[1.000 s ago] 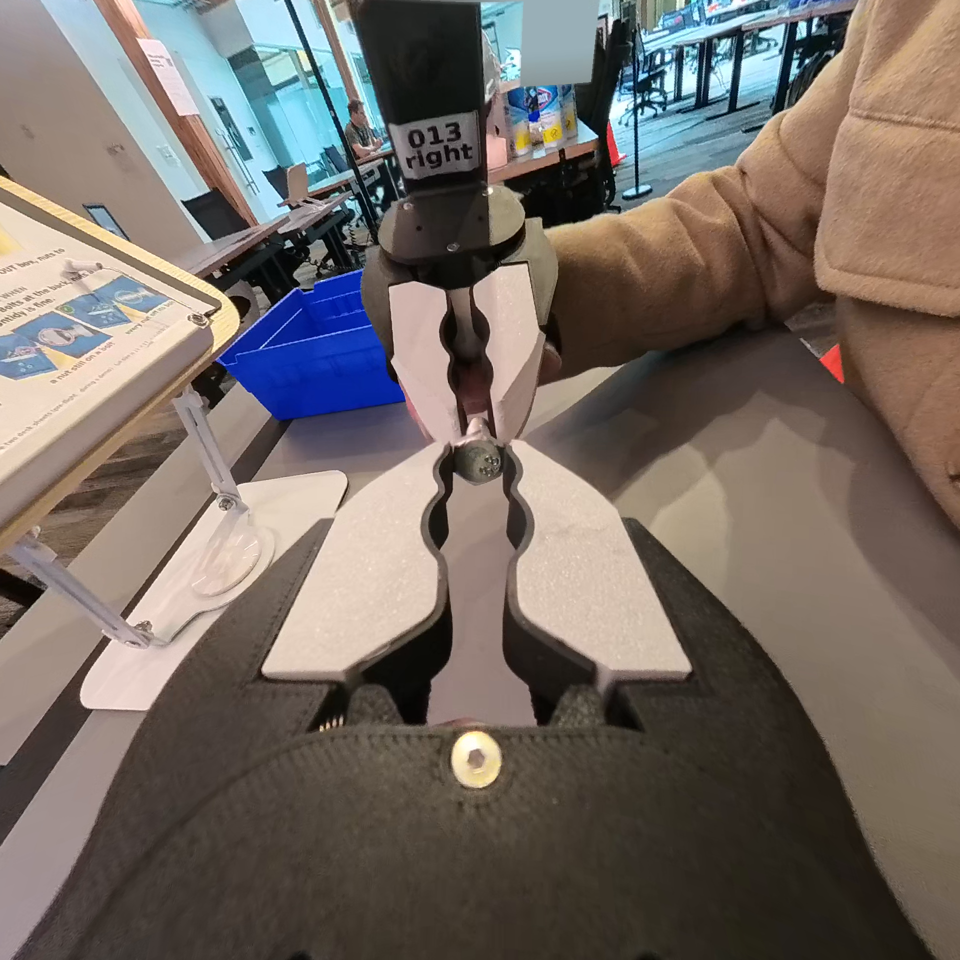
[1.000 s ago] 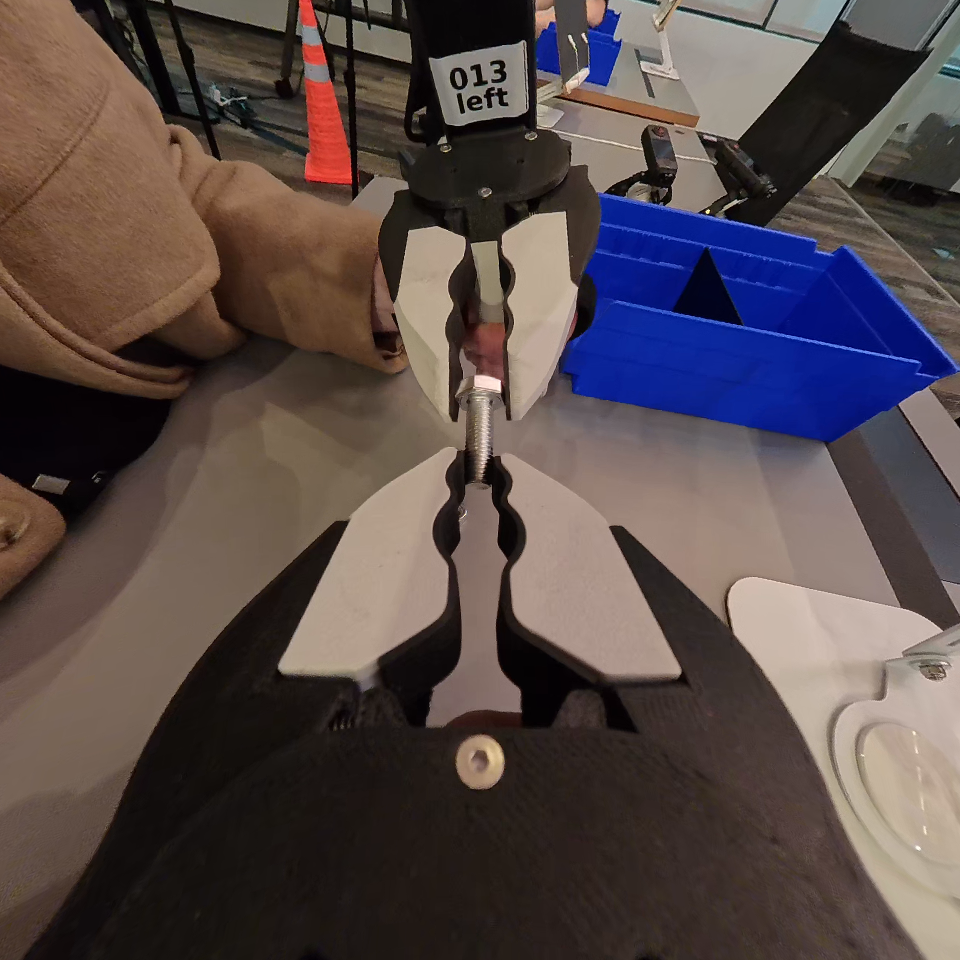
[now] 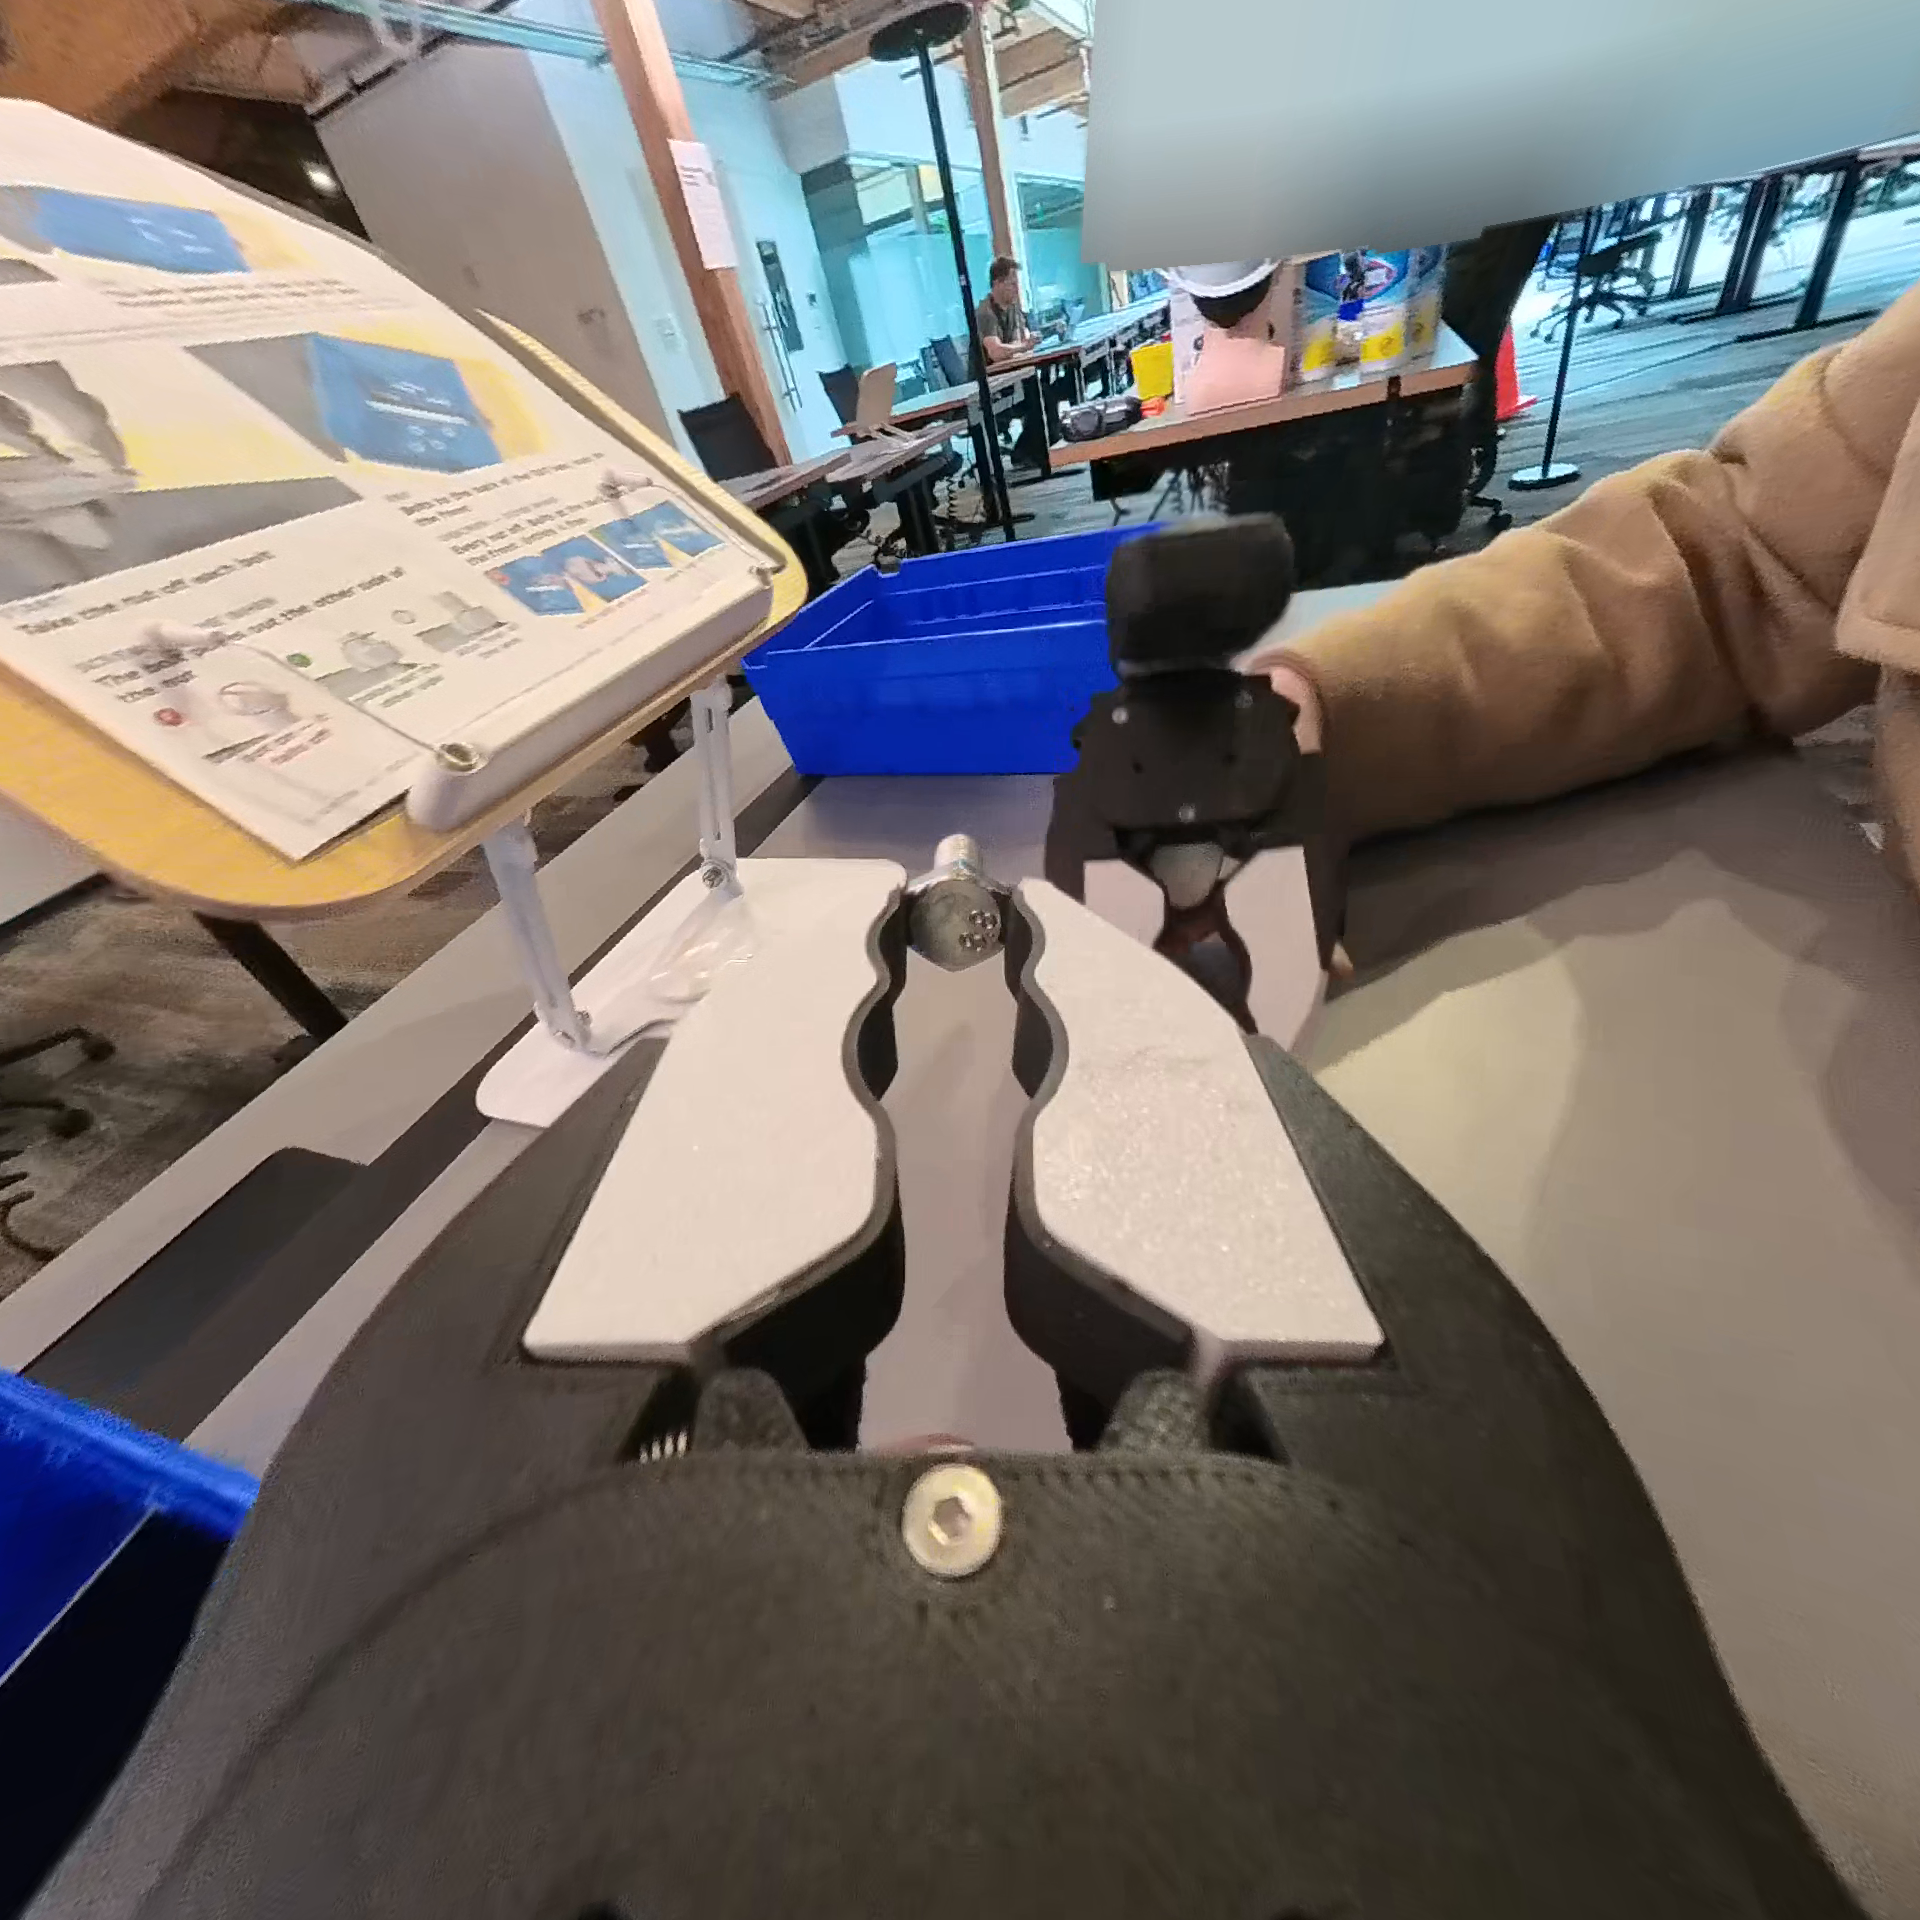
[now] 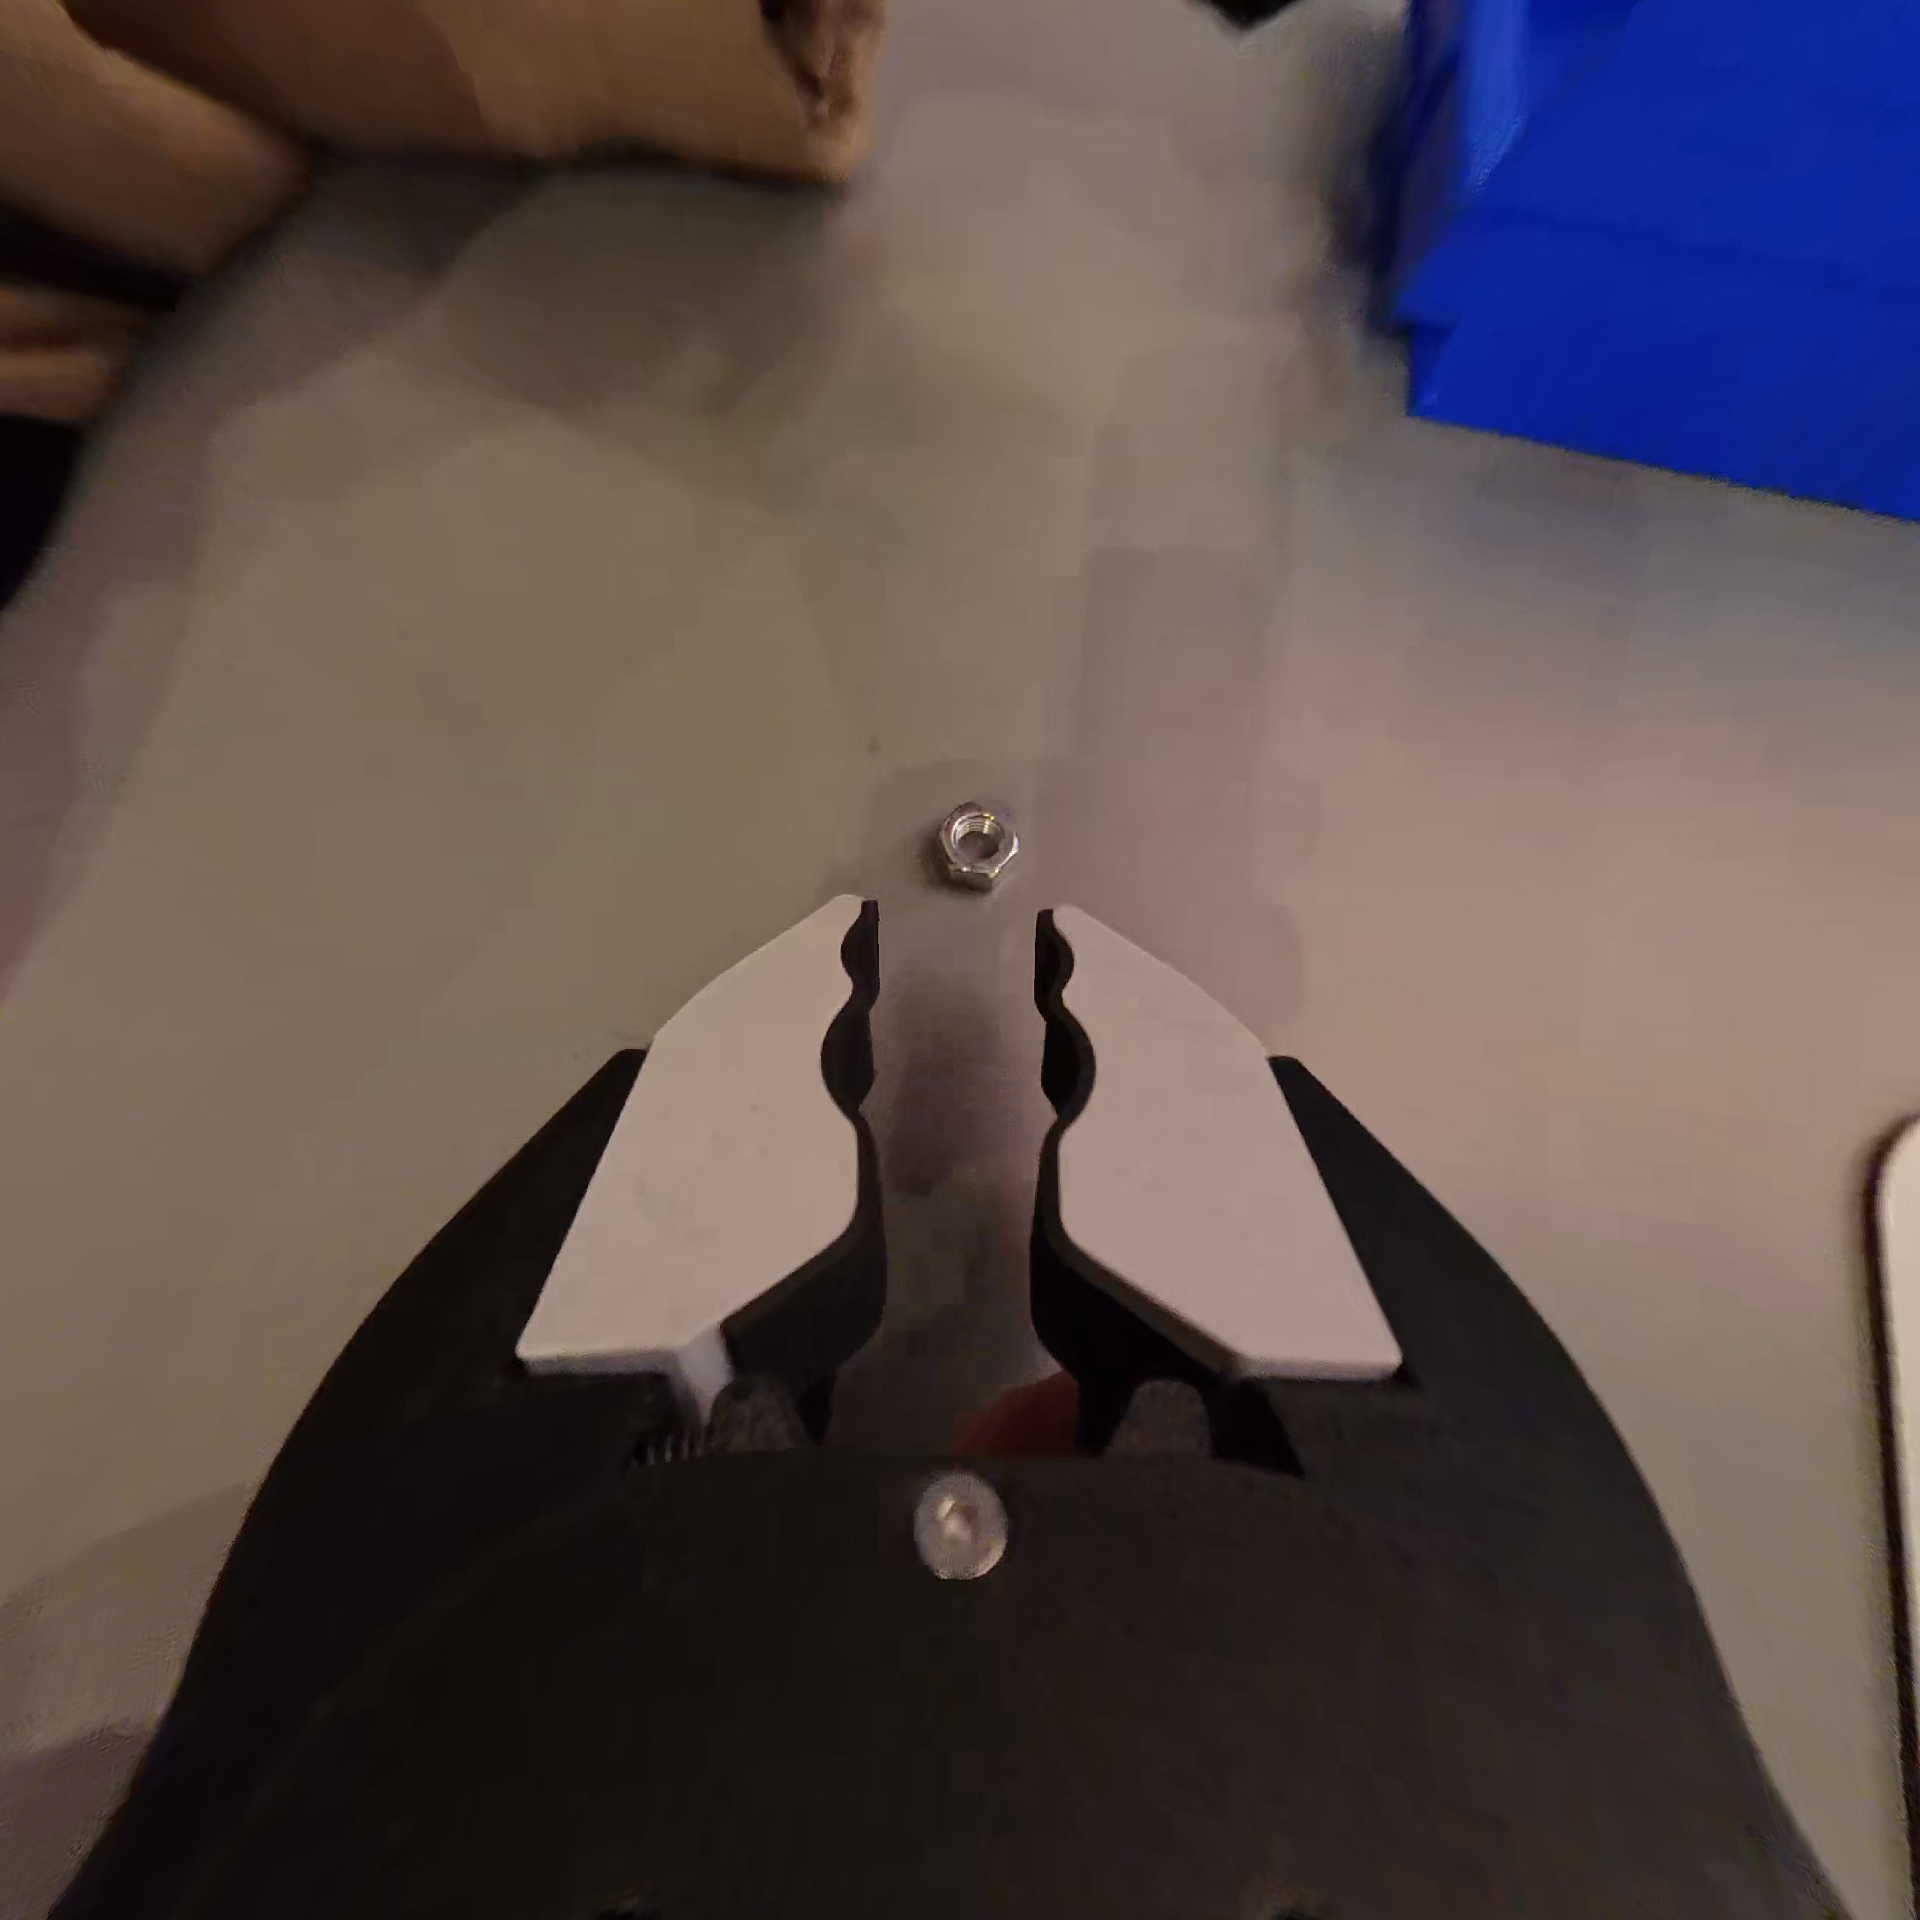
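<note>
Left gripper (image 3: 956, 914): closed on bolt (image 3: 954, 928) at the tips, hex head facing the camera, threaded shank pointing away over grey table (image 3: 1558, 1195). Right gripper (image 4: 956, 920): parted, holding nothing, tips angled down at the table. Hex nut (image 4: 975, 845): lying flat on the table, threaded hole up, just beyond the right gripper's tips and about centred on the gap, not touching either finger. Blue bin (image 3: 925, 675): at the table's far edge; a second blue edge at the lower left corner of the left wrist view. Tilted instruction board on white stand (image 3: 613, 997): left of the bolt. Tan sleeve (image 3: 1538, 644): behind the right gripper as seen from the left. Risks, judged: nut thin and low, so fingers closing above it could skid it across the smooth table or flip it on edge; bolt pinched only at the head by the very tips, so a knock could swing the shank or drop it. Hidden or unclear: bolt shank mostly behind its head; right wrist view blurred toward the edges, bin contents unseen; white plate at its right edge cut off; whether the right tips touch the table cannot be told.
</note>
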`<move>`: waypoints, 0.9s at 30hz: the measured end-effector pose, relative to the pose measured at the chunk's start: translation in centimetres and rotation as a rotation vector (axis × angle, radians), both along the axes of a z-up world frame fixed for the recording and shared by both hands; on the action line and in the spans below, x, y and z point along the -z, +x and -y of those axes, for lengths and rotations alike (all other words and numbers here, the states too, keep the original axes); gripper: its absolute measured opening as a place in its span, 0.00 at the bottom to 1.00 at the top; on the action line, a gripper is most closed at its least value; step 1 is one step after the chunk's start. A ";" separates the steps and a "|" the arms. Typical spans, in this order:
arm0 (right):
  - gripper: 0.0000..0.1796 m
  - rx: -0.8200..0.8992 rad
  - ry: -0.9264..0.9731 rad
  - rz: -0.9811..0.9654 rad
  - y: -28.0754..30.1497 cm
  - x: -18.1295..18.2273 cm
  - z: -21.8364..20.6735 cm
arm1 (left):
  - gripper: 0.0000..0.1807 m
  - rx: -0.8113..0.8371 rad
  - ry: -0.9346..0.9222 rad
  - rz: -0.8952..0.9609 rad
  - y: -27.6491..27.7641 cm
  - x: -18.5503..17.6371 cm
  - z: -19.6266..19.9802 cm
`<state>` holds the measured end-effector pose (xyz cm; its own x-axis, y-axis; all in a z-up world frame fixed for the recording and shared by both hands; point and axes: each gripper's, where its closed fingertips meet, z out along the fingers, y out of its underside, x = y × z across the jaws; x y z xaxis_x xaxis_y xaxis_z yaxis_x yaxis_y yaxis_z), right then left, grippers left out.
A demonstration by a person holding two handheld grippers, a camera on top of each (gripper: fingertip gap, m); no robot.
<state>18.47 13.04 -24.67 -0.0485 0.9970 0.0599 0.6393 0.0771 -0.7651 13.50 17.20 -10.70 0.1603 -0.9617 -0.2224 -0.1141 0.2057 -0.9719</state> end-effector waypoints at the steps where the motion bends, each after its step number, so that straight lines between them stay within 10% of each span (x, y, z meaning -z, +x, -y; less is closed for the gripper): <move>1: 0.16 -0.017 0.010 0.020 -0.4 0.5 0.0 | 0.09 -0.005 -0.003 0.005 -0.3 0.0 0.0; 27: 0.10 -0.391 -0.034 0.137 -2.6 2.6 -0.7 | 0.09 -0.010 -0.019 0.022 -1.3 0.0 -0.2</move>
<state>15.84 13.70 -27.27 -0.4293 0.9031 -0.0061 0.6629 0.3105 -0.6813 12.21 17.42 -10.71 0.1750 -0.9640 -0.2003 -0.0950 0.1859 -0.9780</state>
